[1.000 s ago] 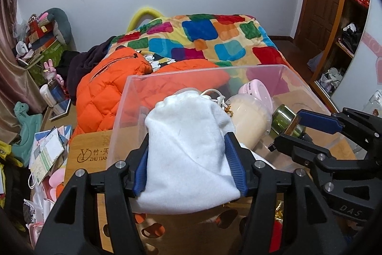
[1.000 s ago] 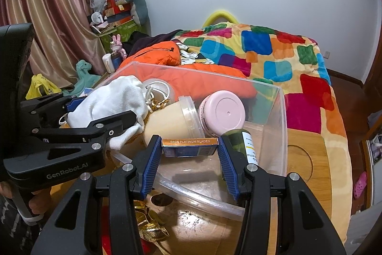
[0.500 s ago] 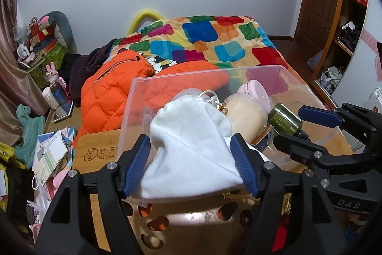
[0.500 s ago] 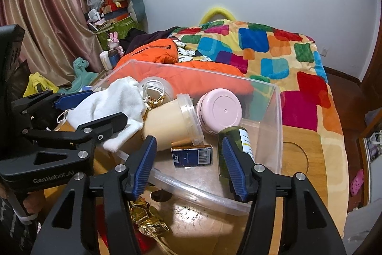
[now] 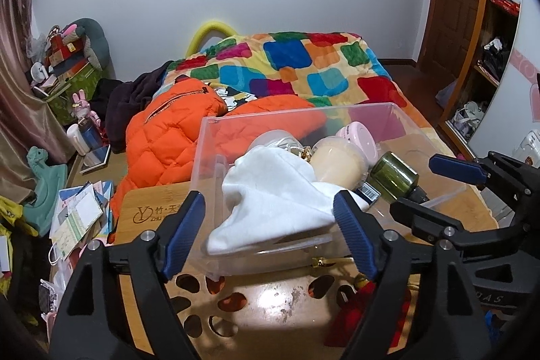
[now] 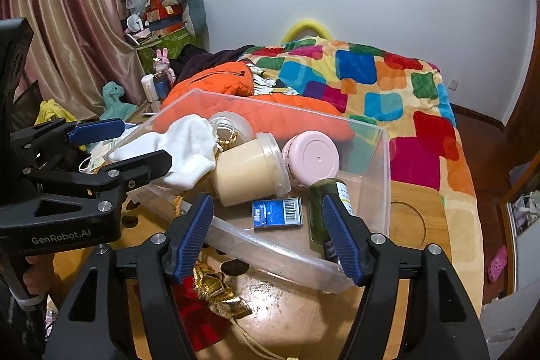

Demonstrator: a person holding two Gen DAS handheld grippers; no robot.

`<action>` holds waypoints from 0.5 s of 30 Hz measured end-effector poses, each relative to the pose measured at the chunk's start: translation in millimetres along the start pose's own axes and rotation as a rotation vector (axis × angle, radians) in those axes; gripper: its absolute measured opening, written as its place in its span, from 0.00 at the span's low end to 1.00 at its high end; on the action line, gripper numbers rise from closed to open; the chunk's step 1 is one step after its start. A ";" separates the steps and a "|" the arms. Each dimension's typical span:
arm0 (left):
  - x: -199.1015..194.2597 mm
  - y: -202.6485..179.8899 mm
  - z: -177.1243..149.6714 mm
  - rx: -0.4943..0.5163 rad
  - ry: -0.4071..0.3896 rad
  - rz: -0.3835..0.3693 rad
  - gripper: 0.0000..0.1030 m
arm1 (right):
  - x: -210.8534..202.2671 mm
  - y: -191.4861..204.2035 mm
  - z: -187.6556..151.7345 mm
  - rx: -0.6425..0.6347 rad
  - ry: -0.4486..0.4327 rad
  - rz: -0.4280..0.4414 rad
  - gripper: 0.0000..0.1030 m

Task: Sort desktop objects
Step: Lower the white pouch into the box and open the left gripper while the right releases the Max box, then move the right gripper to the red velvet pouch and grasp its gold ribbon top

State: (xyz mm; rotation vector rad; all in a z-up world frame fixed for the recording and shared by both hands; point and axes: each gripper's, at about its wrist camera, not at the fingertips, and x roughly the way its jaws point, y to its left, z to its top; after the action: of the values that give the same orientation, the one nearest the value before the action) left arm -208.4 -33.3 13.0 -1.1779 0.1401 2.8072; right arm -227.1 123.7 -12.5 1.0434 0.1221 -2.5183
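A clear plastic bin (image 5: 378,117) (image 6: 384,157) stands on the bamboo table (image 5: 270,302). In it lie a white cloth pouch (image 5: 280,198) (image 6: 189,147), a cream jar (image 6: 246,174), a pink-lidded jar (image 6: 312,159), a dark green bottle (image 6: 319,211) and a small blue blade box (image 6: 276,213). My left gripper (image 5: 270,235) is open and empty, just in front of the pouch at the bin's near wall. My right gripper (image 6: 268,235) is open and empty, above the bin's near rim in front of the blade box.
A red and gold tasselled ornament (image 6: 209,292) lies on the table in front of the bin. Behind the table are an orange jacket (image 5: 168,137) and a bed with a colourful quilt (image 5: 297,70). Papers and toys clutter the floor at the left (image 5: 77,211).
My left gripper opened, let the white pouch drop into the bin and drew back. My right gripper opened, released the blue blade box into the bin and drew back.
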 end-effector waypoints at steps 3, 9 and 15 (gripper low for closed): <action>-7.2 1.5 -1.4 -0.003 -0.011 0.001 0.78 | -6.1 4.7 -1.0 -0.010 -0.009 -0.006 0.62; -20.3 1.3 -5.4 0.000 -0.031 0.004 0.83 | -17.2 11.1 -4.7 -0.022 -0.017 -0.010 0.62; -29.7 4.6 -12.1 -0.010 -0.036 0.001 0.85 | -25.1 16.6 -10.2 -0.024 -0.019 -0.013 0.62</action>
State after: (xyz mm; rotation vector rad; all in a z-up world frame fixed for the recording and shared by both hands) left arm -179.7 -40.9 26.0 -1.1293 0.1237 2.8316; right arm -197.7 119.4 -1.2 1.0117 0.1541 -2.5318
